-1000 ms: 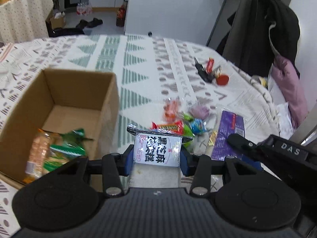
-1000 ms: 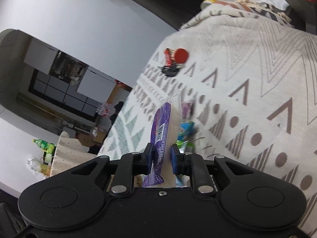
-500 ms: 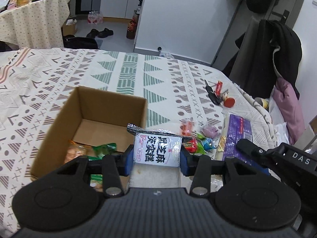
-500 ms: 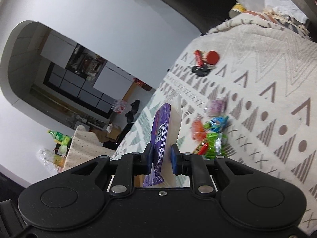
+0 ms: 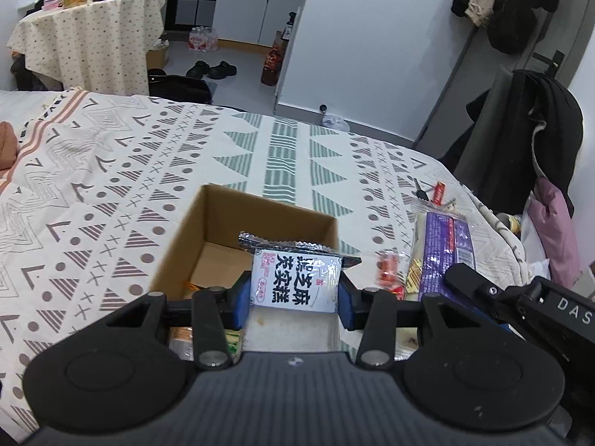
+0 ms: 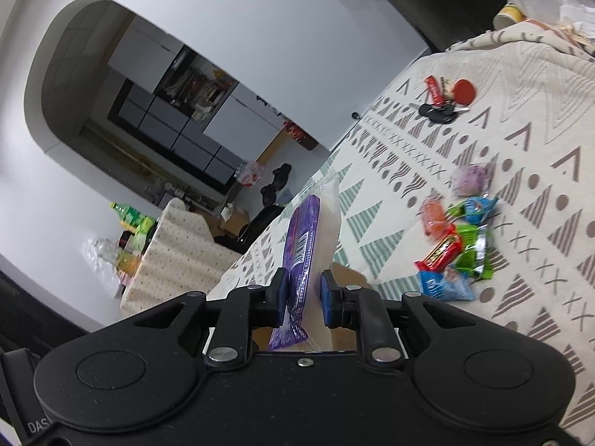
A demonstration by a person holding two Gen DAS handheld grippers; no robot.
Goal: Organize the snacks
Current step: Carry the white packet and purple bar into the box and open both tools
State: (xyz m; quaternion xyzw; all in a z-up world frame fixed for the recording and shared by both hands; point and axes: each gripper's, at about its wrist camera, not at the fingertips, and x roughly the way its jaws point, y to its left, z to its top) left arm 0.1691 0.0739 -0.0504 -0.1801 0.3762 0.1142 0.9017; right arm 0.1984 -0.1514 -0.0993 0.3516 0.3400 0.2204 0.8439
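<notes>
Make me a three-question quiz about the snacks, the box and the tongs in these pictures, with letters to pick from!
1. Where is the cardboard box?
A. on the patterned cloth
B. on the floor
C. on a chair

2. What colour is the long packet in the right tongs?
A. yellow
B. purple
C. black

3. What are the left tongs doing?
A. hanging open
B. squeezing a white packet
C. gripping the box flap

Answers:
1. A, the box stands on the cloth with triangles and crosses.
2. B, the wrapper between the pads is purple with a barcode.
3. B, both blue pads press the sides of the white packet with black writing, above the box.
</notes>
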